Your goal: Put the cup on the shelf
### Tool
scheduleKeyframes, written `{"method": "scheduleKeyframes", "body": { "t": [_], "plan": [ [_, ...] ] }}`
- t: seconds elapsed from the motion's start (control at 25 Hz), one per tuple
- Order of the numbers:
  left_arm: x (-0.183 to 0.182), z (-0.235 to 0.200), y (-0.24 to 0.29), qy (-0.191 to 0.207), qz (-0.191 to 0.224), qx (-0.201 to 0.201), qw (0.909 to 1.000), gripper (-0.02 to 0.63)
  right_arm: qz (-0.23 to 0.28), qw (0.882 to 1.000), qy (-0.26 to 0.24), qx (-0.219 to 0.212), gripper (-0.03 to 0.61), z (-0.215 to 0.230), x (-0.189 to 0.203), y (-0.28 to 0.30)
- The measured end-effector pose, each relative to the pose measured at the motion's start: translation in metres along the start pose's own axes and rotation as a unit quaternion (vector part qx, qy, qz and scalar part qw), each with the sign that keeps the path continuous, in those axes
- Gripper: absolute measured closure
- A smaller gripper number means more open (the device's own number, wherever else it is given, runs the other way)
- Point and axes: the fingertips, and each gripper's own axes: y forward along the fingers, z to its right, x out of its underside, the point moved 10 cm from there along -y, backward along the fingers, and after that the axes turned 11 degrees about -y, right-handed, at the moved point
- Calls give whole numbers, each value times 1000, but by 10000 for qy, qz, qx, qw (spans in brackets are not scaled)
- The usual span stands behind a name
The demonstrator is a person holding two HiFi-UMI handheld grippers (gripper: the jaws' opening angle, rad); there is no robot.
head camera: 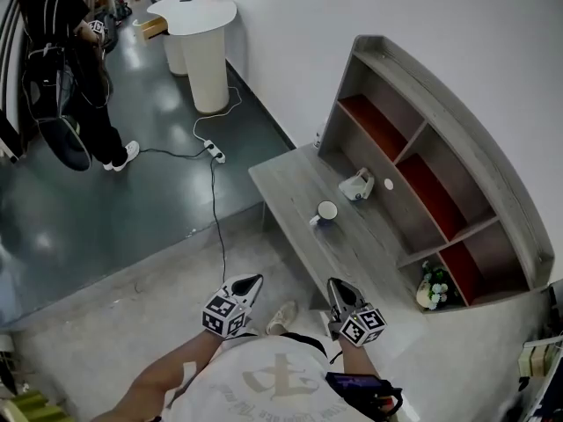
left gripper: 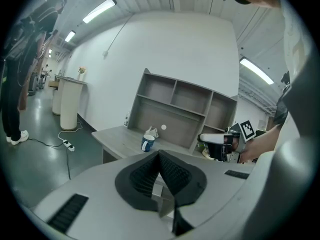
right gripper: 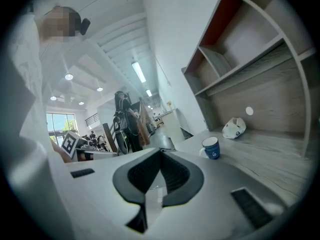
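Note:
A blue cup (head camera: 326, 211) with a white inside stands upright on the grey desk (head camera: 281, 187), in front of the wooden shelf unit (head camera: 413, 148) with red back panels. It also shows as the cup (left gripper: 148, 142) in the left gripper view and the cup (right gripper: 211, 147) in the right gripper view. Behind it a white cup-like thing (head camera: 356, 185) lies on its side. My left gripper (head camera: 249, 282) and right gripper (head camera: 339, 288) hang side by side short of the desk's near edge, well away from the cup. Both have their jaws together with nothing between them.
A small potted plant (head camera: 431, 287) sits at the desk's right end. A power strip and cable (head camera: 214, 152) lie on the floor left of the desk. Farther off stand a white round counter (head camera: 198, 38) and a person in dark clothes (head camera: 70, 69).

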Motion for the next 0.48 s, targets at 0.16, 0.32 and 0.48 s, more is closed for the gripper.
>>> {"method": "scheduleKeyframes", "body": {
  "t": [0.16, 0.32, 0.48],
  "plan": [
    [-22, -8, 36, 77, -17, 52, 10000, 612, 63, 10000, -35, 49, 574, 35, -14, 21],
    [-39, -14, 73, 123, -97, 93, 9998, 612, 97, 9999, -17, 109, 574, 67, -22, 36],
    [-56, -9, 110, 227, -201, 165, 9994, 612, 117, 9997, 86, 180, 574, 97, -26, 39]
  ]
}}
